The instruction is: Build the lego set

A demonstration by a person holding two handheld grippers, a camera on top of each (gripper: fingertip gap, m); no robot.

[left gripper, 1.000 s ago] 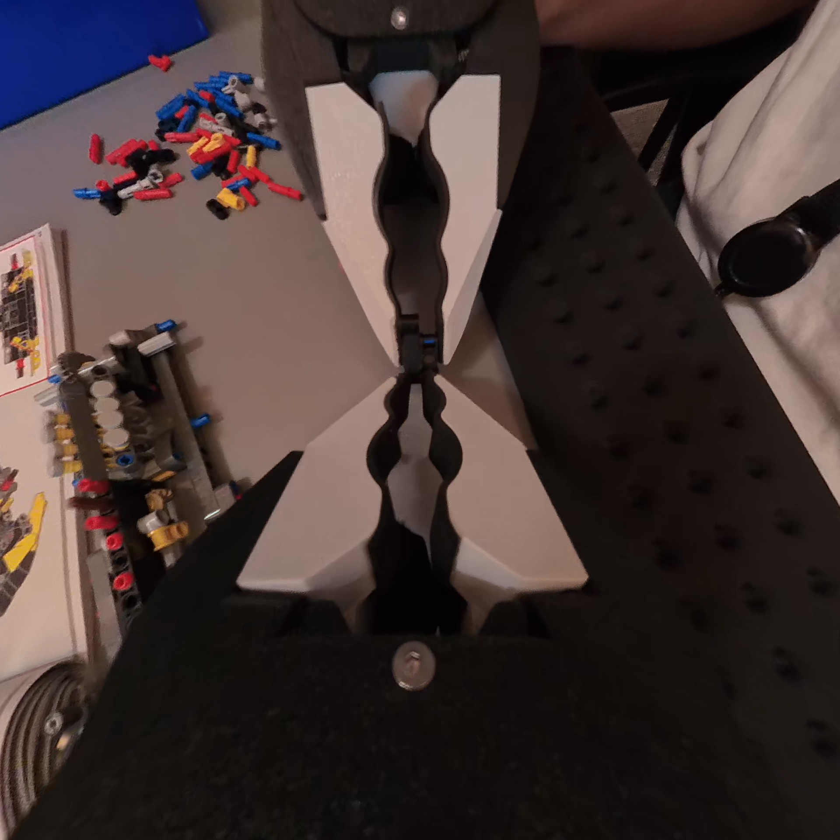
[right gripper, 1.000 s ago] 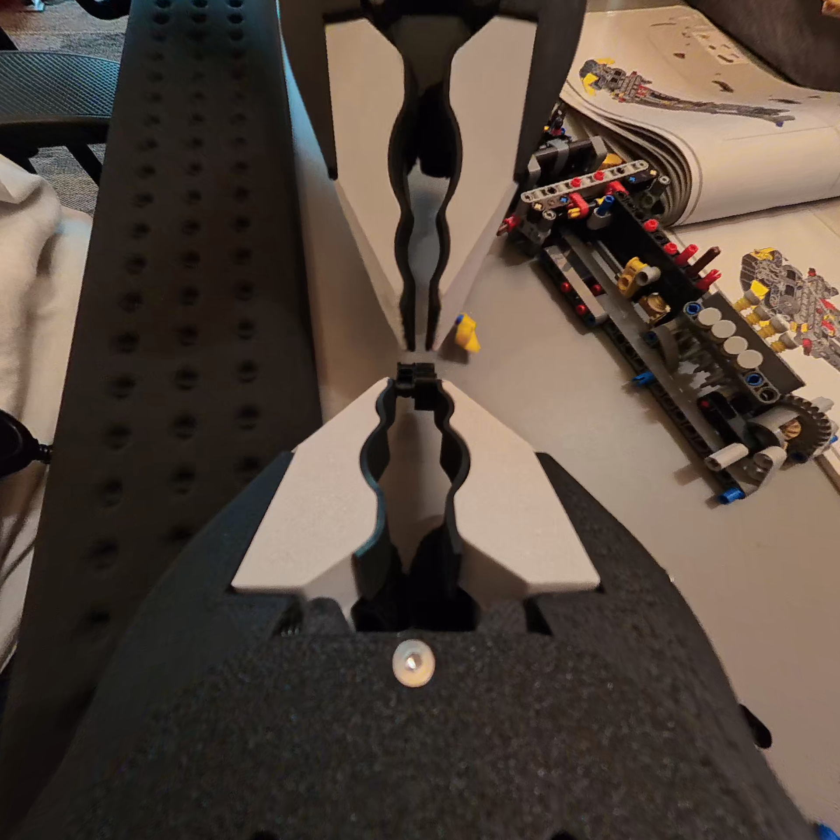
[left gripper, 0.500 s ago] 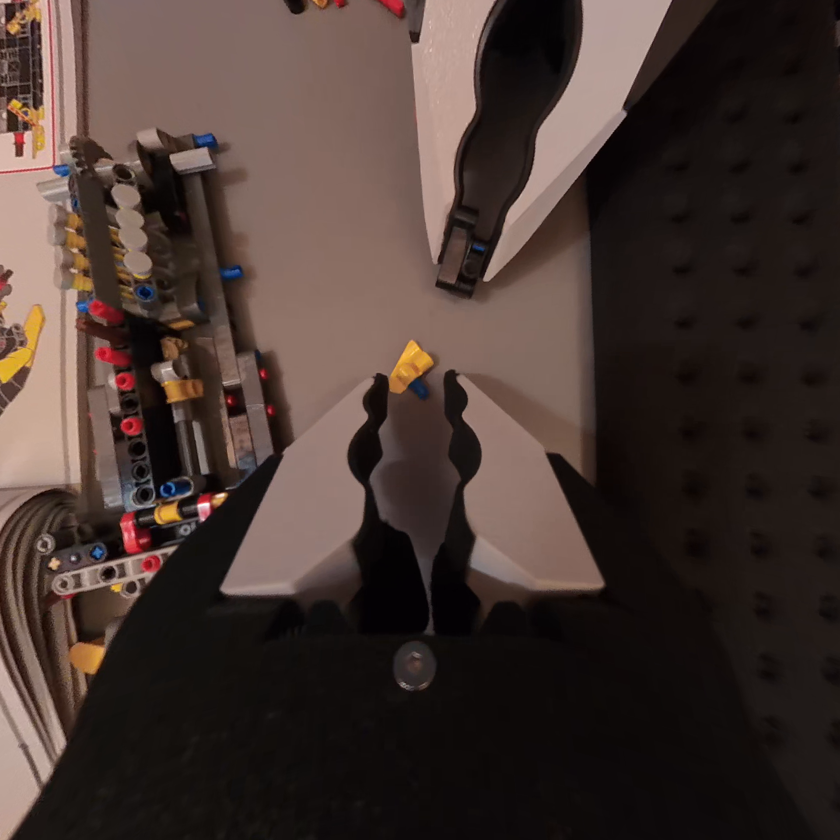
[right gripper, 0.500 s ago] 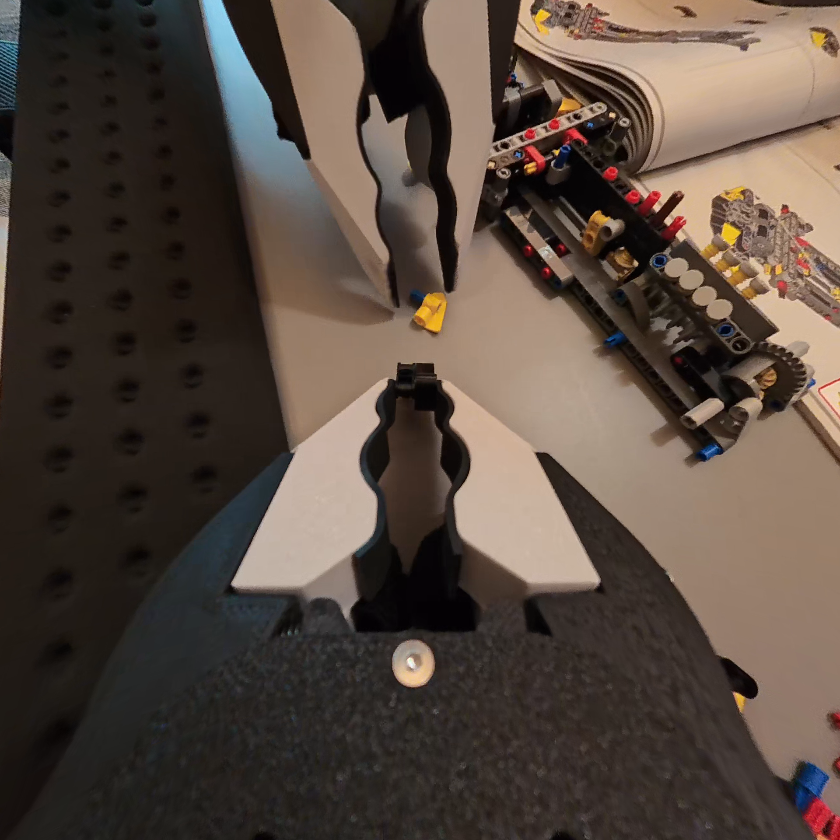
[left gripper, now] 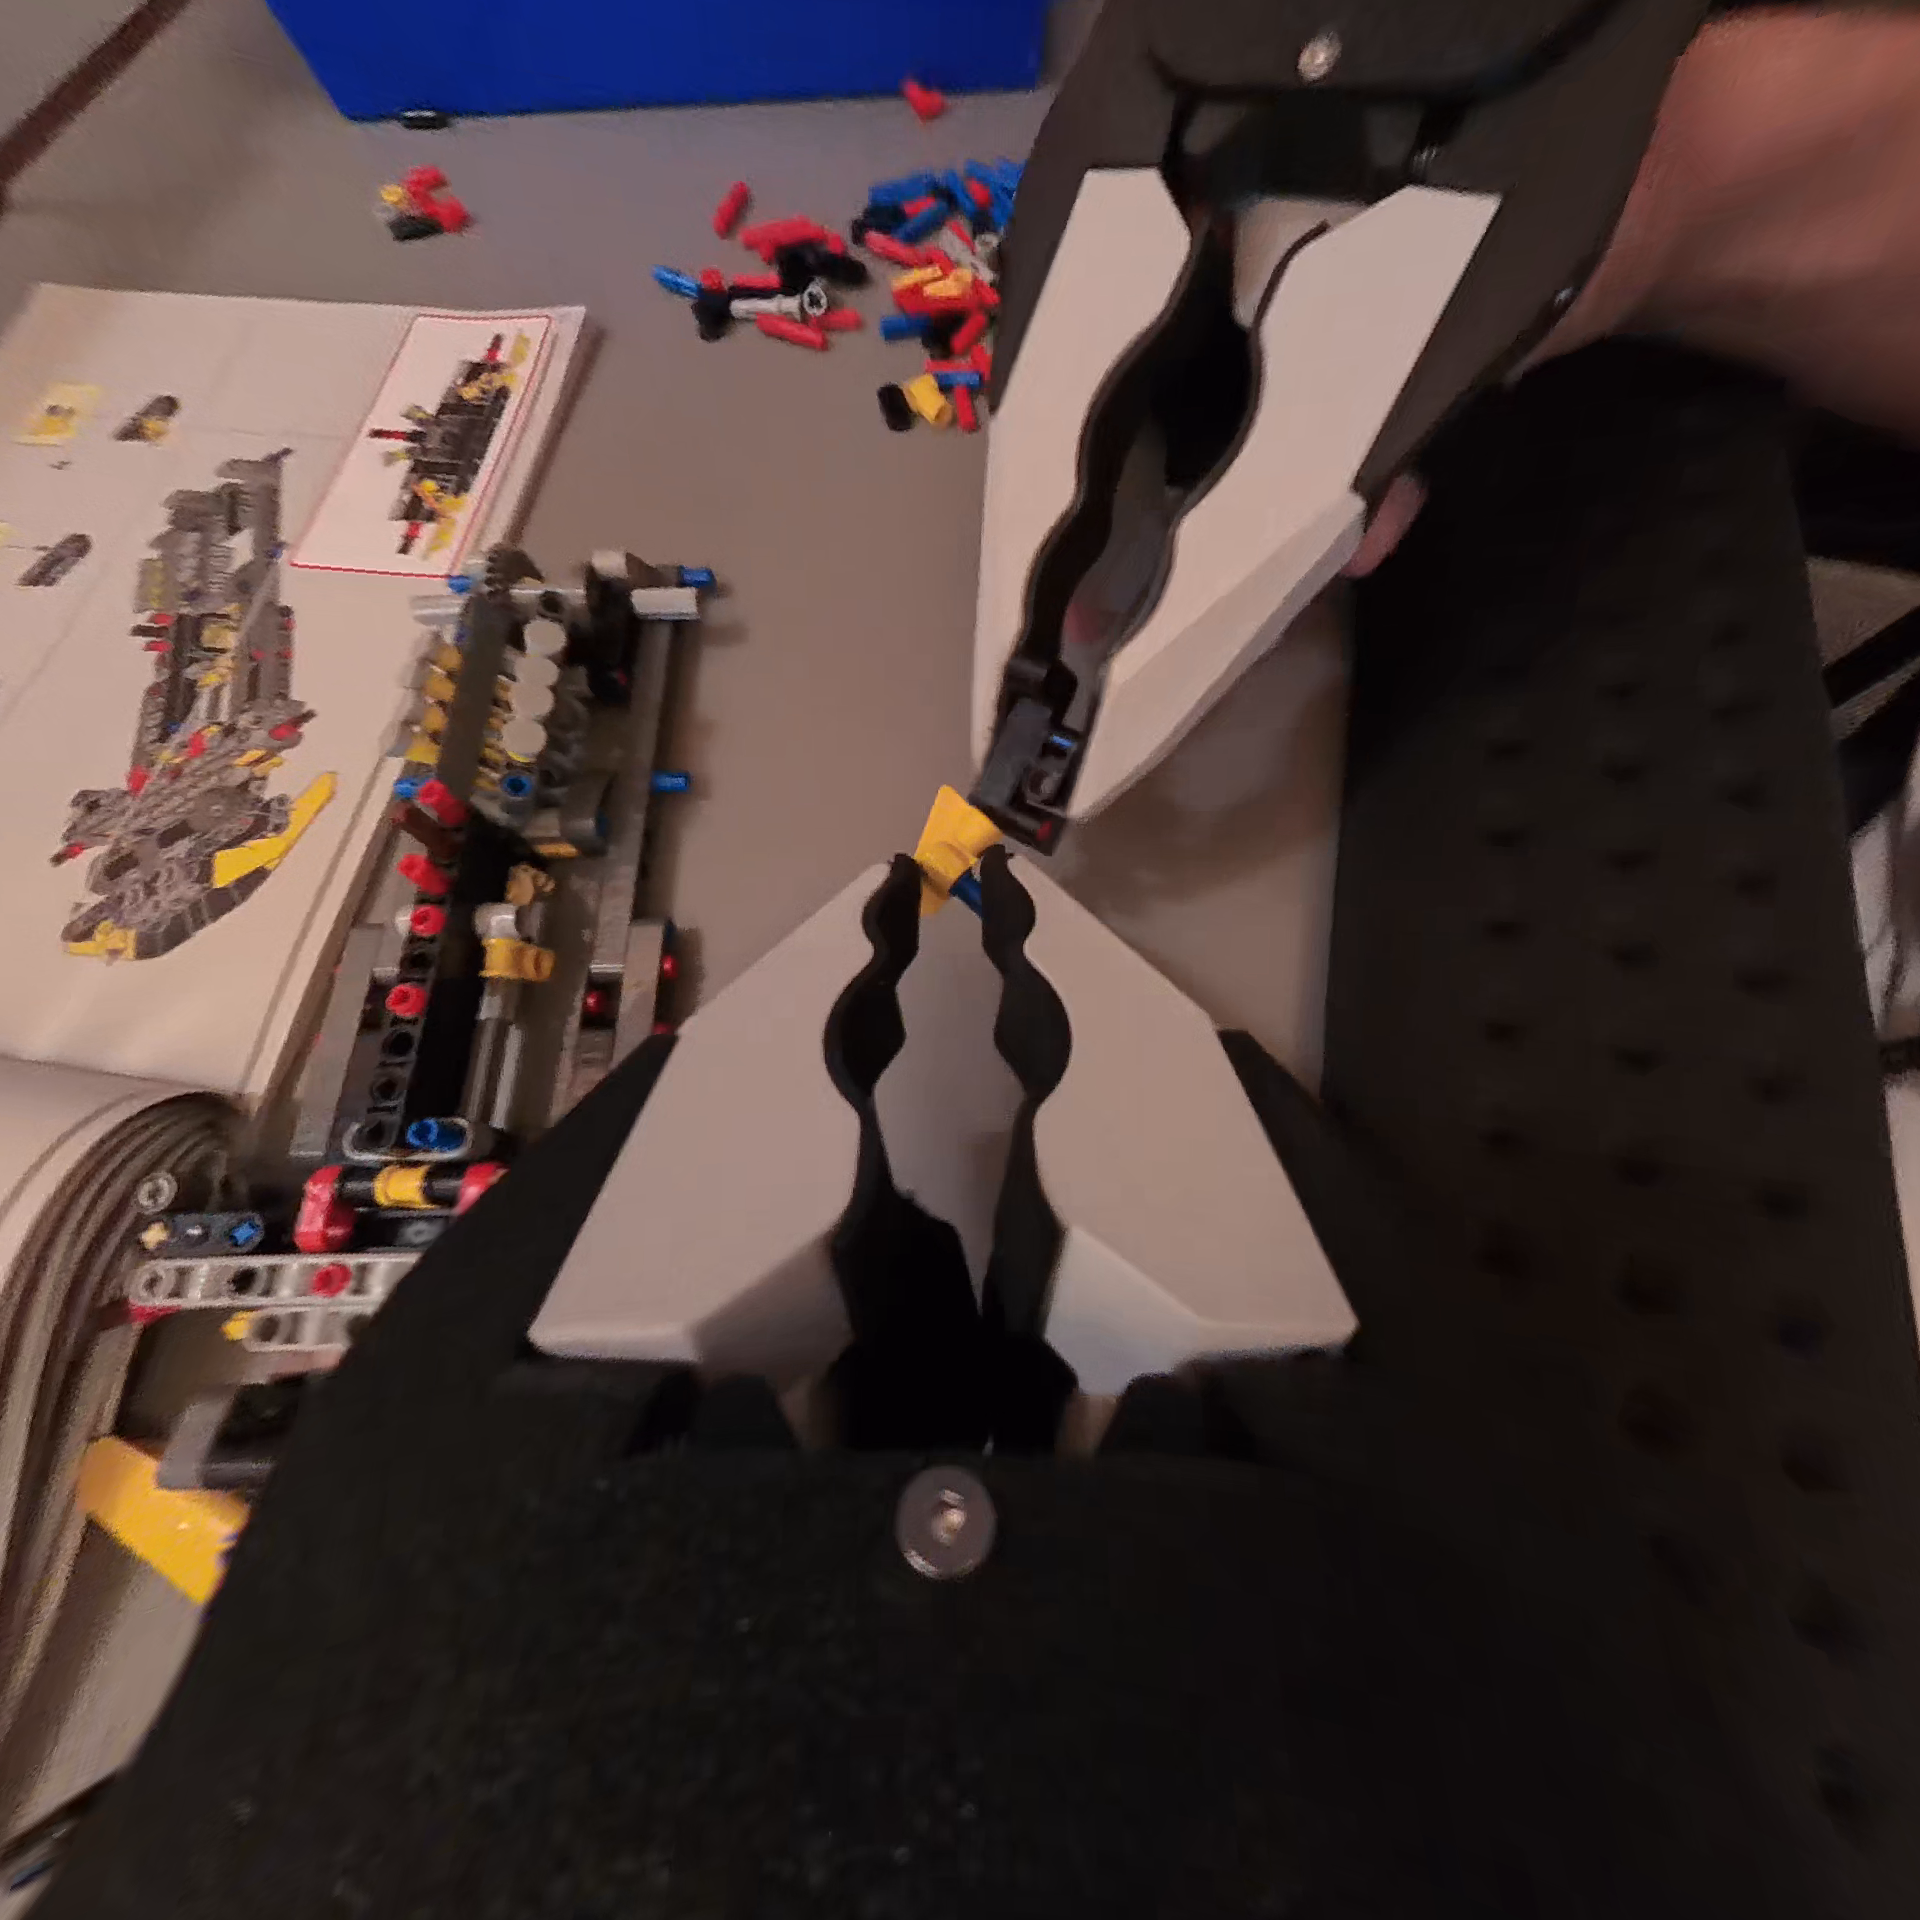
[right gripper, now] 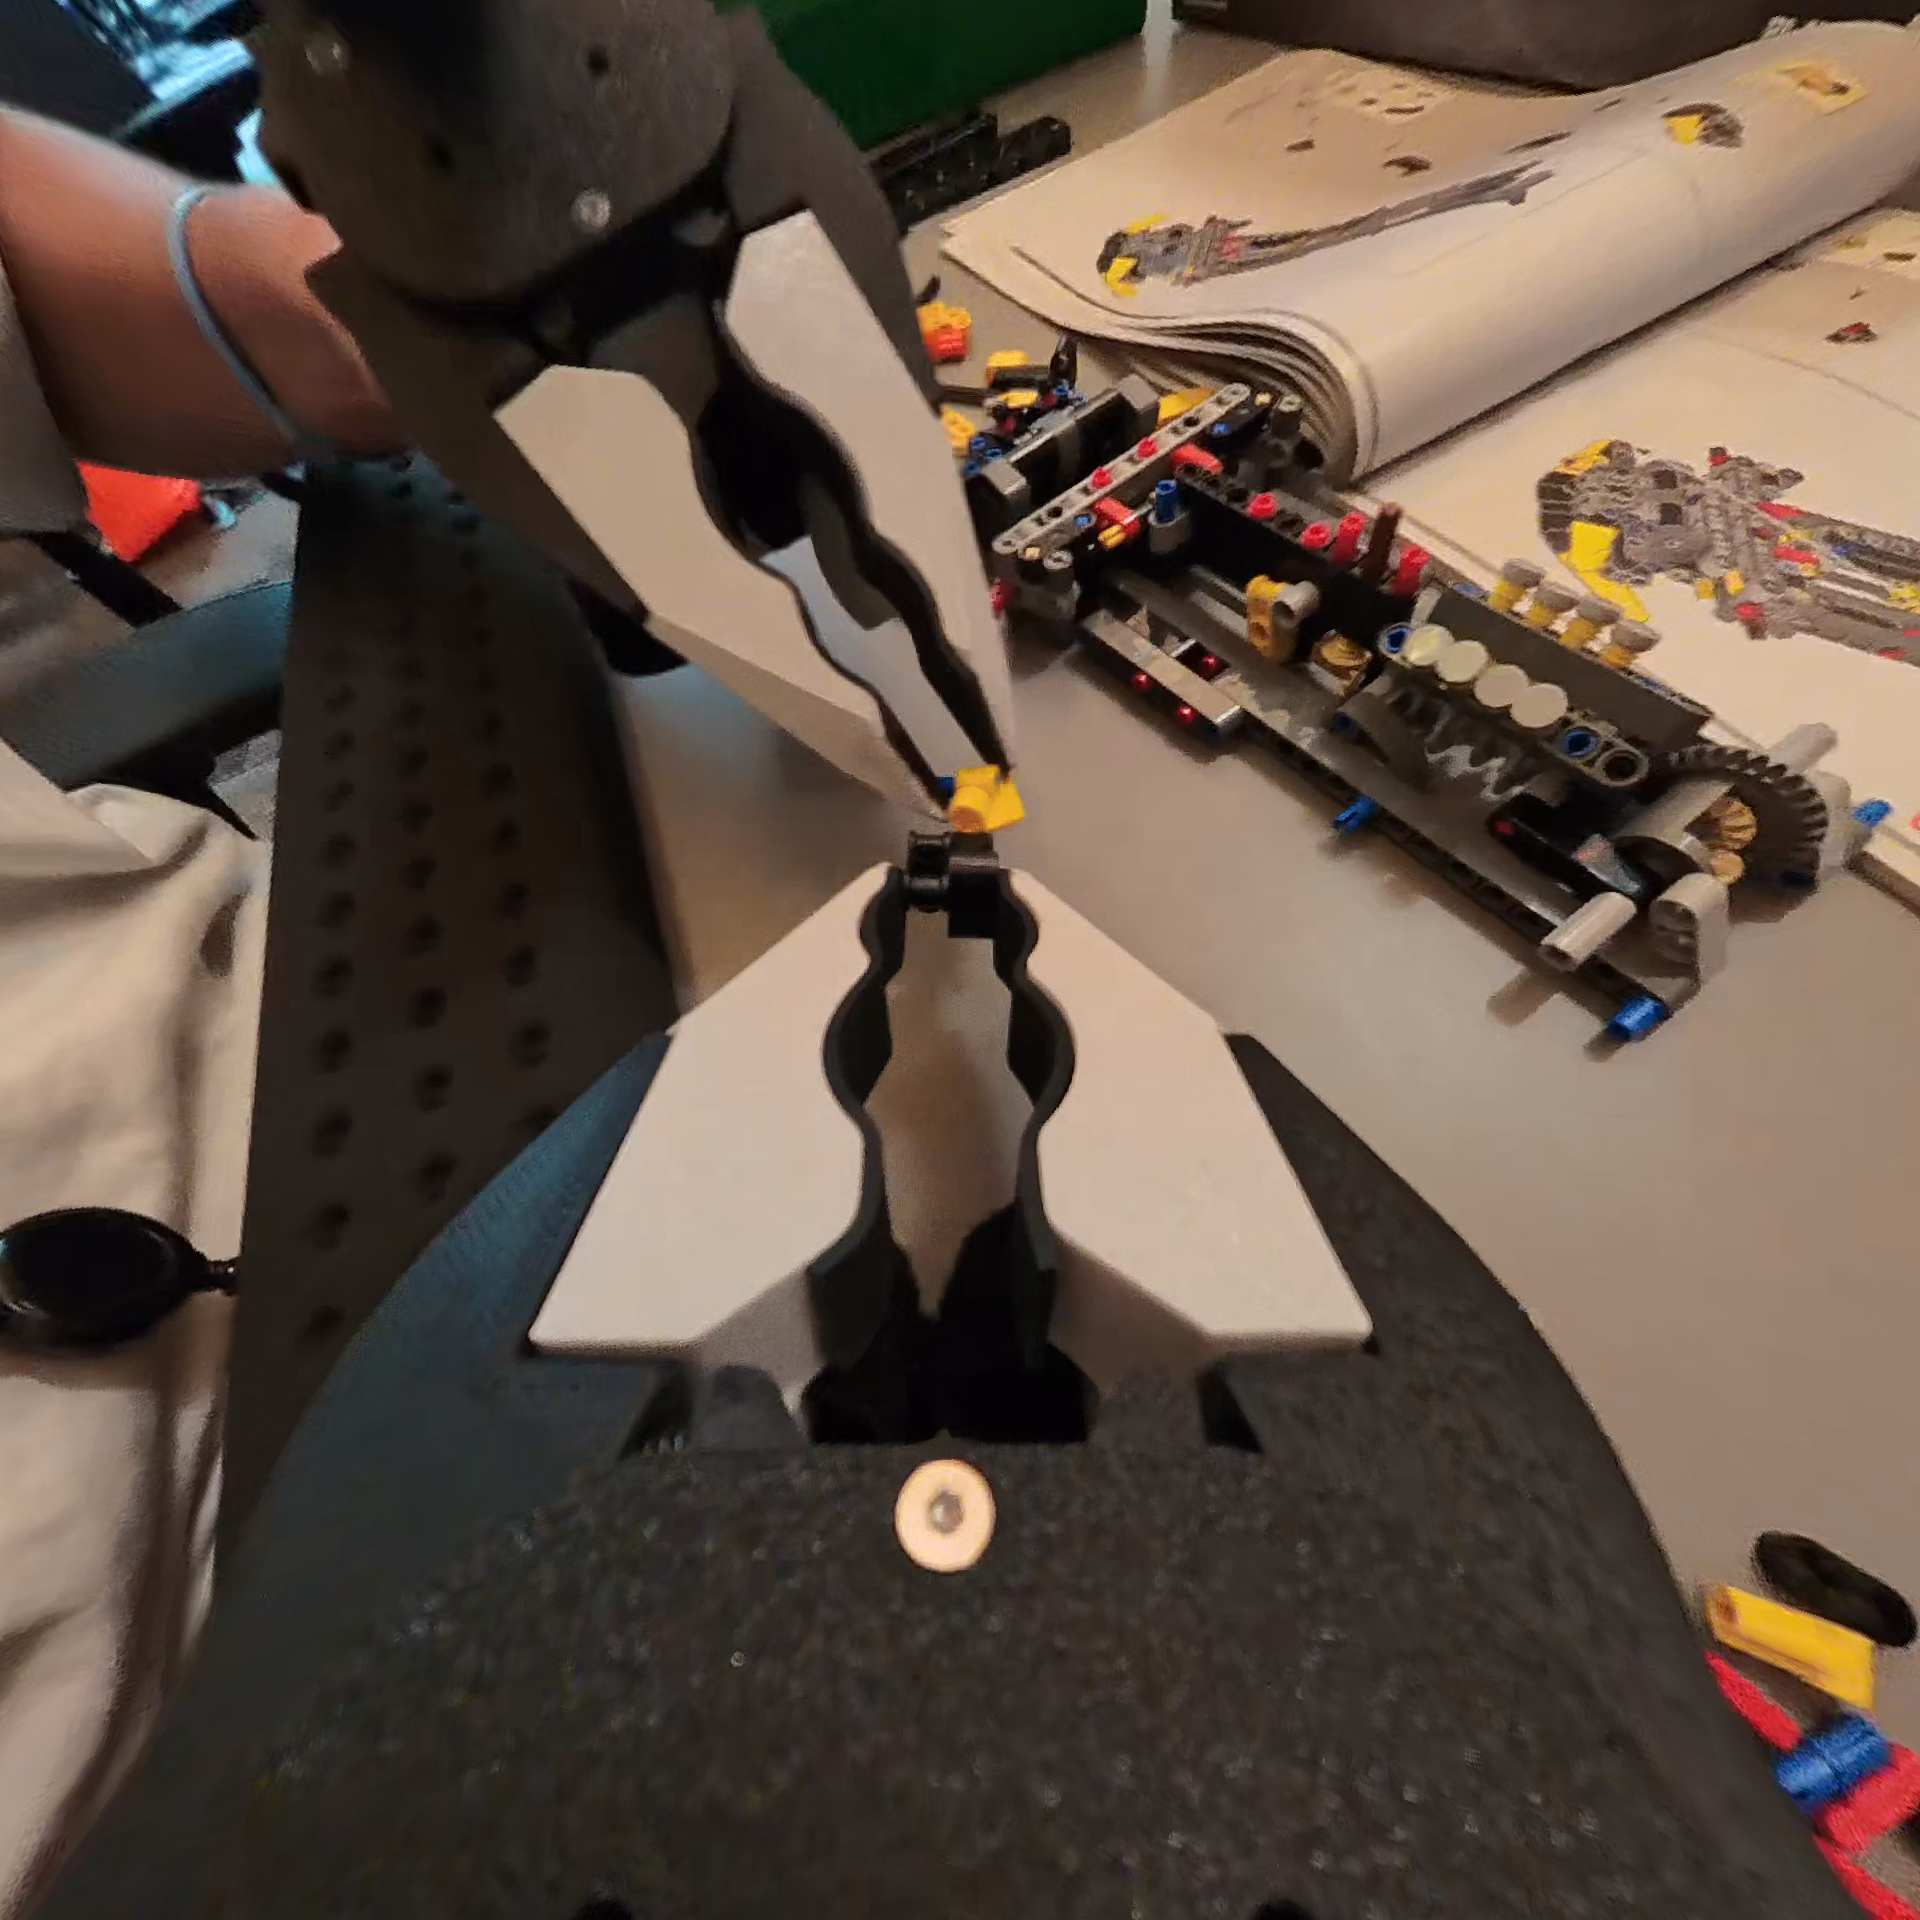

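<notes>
Closest in the left wrist view, the left hand-held gripper (left gripper: 951, 871) has its tips pinched on a small yellow connector (left gripper: 951, 836) with a blue pin poking out beside it, held up off the table (left gripper: 790, 499) at mid-frame. Just above and right of it, the right hand-held gripper (left gripper: 1039, 769) is clamped tight on a small black piece (left gripper: 1029, 774), and the two parts look to be touching or very nearly so. The right wrist view shows the same meeting from the other side: black piece (right gripper: 948, 883) at the near tips, yellow connector (right gripper: 982, 800) just above it.

My guess is they are trying to push these two together in the air. The worry is how little of each part is gripped. The yellow one sits right at the fingertips, so an off-axis push could twist it or pop it out onto the table. The frames are motion-blurred, so I cannot tell whether the pin and hole are lined up; if not, pressing harder would only skew the parts.

Further off, at left of the left wrist view, the half-built model (left gripper: 520, 883) lies beside the open instruction booklet (left gripper: 208, 675). A dropped part could bounce in among its beams. Beyond, near the top of the frame, the pile of loose pieces (left gripper: 894, 281) is scattered before a blue box (left gripper: 665, 42).
</notes>
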